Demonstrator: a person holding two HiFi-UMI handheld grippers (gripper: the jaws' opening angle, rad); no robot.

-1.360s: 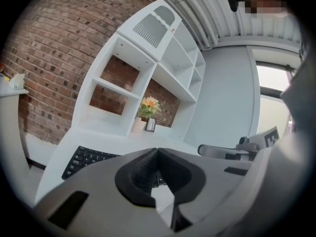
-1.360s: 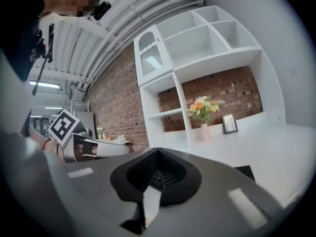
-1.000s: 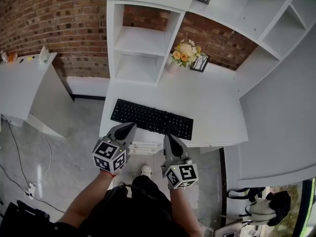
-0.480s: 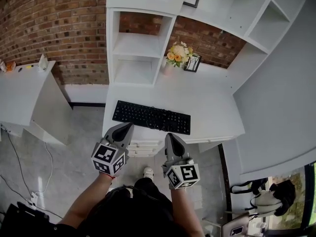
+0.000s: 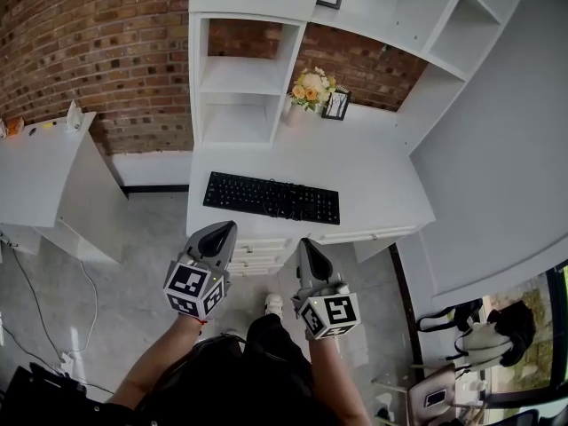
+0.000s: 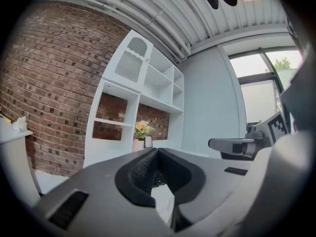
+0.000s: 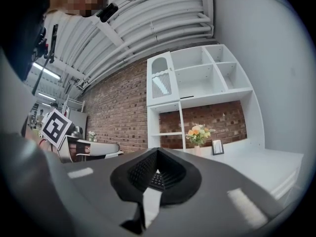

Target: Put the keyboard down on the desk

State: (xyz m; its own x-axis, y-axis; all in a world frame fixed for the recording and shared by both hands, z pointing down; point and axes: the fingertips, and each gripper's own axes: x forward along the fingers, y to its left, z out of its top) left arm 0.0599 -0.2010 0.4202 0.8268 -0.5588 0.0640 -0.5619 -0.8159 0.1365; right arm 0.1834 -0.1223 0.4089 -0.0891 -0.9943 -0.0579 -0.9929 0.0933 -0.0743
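Observation:
A black keyboard [image 5: 272, 198] lies flat on the white desk [image 5: 373, 185], near its front edge. My left gripper [image 5: 226, 227] hangs just short of the desk's front, below the keyboard's left half, jaws shut with nothing between them. My right gripper [image 5: 303, 243] sits beside it under the keyboard's right half, also shut and empty. In the left gripper view the closed jaws [image 6: 157, 152] fill the lower frame. The right gripper view shows the same, with keyboard keys [image 7: 157, 180] glimpsed through the gap behind its jaws [image 7: 157, 151].
A vase of flowers [image 5: 308, 90] and a small picture frame [image 5: 335, 105] stand at the desk's back, under white shelves [image 5: 238, 69] on a brick wall. A second white table [image 5: 44, 162] stands to the left. Desk drawers [image 5: 257, 251] sit below the front edge.
Both grippers have drawn back a little from the desk's front edge, still shut. The keyboard stays flat on the desk; the head view has shifted slightly.

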